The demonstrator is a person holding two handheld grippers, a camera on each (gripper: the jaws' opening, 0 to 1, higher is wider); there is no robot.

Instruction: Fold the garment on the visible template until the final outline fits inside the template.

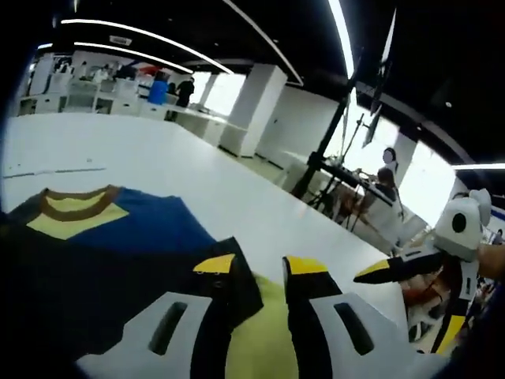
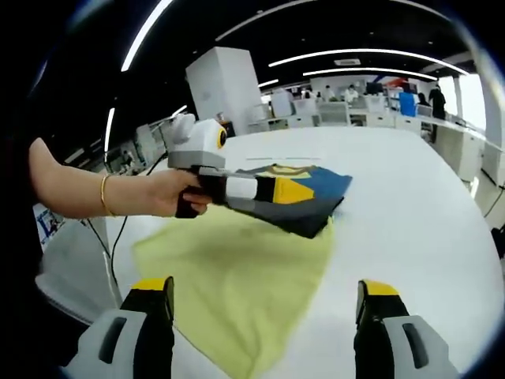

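A navy garment (image 1: pixel 118 260) with a brown collar and yellow inner neck lies flat on the white table (image 1: pixel 158 158). One lower corner overlaps a yellow-green sheet (image 1: pixel 264 332). My left gripper (image 1: pixel 260 267) hovers low over that corner, jaws apart, the sheet showing between them. In the right gripper view a hand holds the left gripper (image 2: pixel 293 191) over the garment (image 2: pixel 319 197), which rests on the far end of the yellow-green sheet (image 2: pixel 237 276). My right gripper (image 2: pixel 266 286) is open wide above the sheet's near edge, holding nothing. The right gripper (image 1: pixel 413 302) is also at the right in the left gripper view.
The white table (image 2: pixel 410 205) stretches far beyond the garment. Its edge runs close on the left of the right gripper view. A black stand (image 1: pixel 323 150) and seated people (image 1: pixel 379 185) are beyond the table; desks and more people line the back wall.
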